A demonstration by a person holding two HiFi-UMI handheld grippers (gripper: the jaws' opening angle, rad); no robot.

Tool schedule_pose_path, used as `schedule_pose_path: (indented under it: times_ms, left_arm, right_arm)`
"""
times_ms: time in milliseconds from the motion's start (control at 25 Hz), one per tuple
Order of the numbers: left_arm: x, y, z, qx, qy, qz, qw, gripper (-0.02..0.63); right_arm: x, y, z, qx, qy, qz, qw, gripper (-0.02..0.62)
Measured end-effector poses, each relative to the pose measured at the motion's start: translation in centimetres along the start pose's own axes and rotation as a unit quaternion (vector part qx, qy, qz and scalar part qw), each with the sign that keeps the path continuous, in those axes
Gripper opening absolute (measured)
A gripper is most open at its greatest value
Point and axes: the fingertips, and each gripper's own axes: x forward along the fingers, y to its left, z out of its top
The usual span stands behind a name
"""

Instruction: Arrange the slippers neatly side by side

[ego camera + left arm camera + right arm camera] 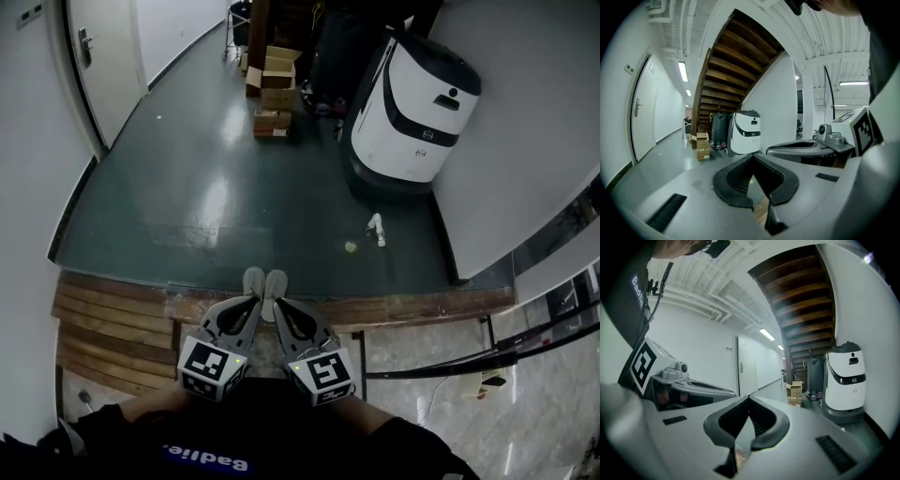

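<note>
Holding the left gripper (pixel 253 278) and the right gripper (pixel 276 281) low in front of you, you have their rounded grey tips just beside each other above the edge of the worn wooden steps (pixel 112 314). Each gripper view shows smooth grey jaws pressed together at the tips. The ribbed black pads (pixel 733 183) bow out into a diamond-shaped gap with nothing in it, and only a sliver of wood and floor shows through. Where the slippers are, you cannot tell from any view.

Beyond the steps lies a glossy dark green floor (pixel 225 187). A small white object (pixel 376 228) and a pale yellowish scrap (pixel 351 247) sit near its right wall. Farther off stand a rounded white-and-black machine (pixel 412 108) and a stack of cardboard boxes (pixel 272 94), well apart from your grippers. A white door (pixel 103 56) is at the left.

The gripper views add the slatted brown underside of a staircase (pixel 736 70) rising over the boxes, and ceiling strip lights (pixel 683 71). Only the head view shows the pale marble floor (pixel 525 412) and the black railing (pixel 469 362) to your right.
</note>
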Motion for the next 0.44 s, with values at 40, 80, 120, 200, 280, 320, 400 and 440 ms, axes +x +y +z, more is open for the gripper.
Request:
schedule_pose_path:
  times_ms: [40, 80, 120, 200, 280, 320, 400, 440]
  left_arm:
    - [-0.02, -0.09, 0.05, 0.001, -0.001, -0.001, 1.0000, 0.002]
    - [-0.02, -0.19, 0.10, 0.002, -0.001, -0.003, 1.0000, 0.002]
    - [-0.01, -0.27, 0.18, 0.004, -0.002, -0.003, 1.0000, 0.002]
    - [0.03, -0.35, 0.27, 0.006, -0.002, -0.003, 1.0000, 0.002]
    - [0.02, -0.36, 0.23, 0.007, 0.001, -0.003, 1.0000, 0.002]
    - [0.01, -0.40, 0.23, 0.008, 0.001, -0.003, 1.0000, 0.002]
    - [-0.01, -0.53, 0.27, 0.008, 0.000, -0.004, 1.0000, 0.002]
    - [-0.01, -0.60, 0.30, 0.009, -0.001, -0.004, 1.0000, 0.002]
  right_arm:
    - [-0.06, 0.02, 0.07, -0.001, 0.000, 0.000, 1.000, -0.002]
    - [-0.14, 0.01, 0.14, -0.001, -0.001, -0.001, 1.000, -0.002]
    - [-0.21, -0.04, 0.21, -0.002, -0.002, -0.001, 1.000, -0.002]
    - [-0.30, -0.16, 0.31, -0.002, -0.003, -0.003, 1.000, -0.002]
    - [-0.36, -0.26, 0.37, -0.002, -0.003, -0.004, 1.000, -0.002]
    - [-0.40, -0.29, 0.38, -0.002, -0.003, -0.004, 1.000, -0.002]
    - [-0.53, -0.32, 0.36, -0.001, -0.003, -0.005, 1.000, -0.002]
    - [-0.60, -0.33, 0.35, -0.001, -0.004, -0.005, 1.000, -0.002]
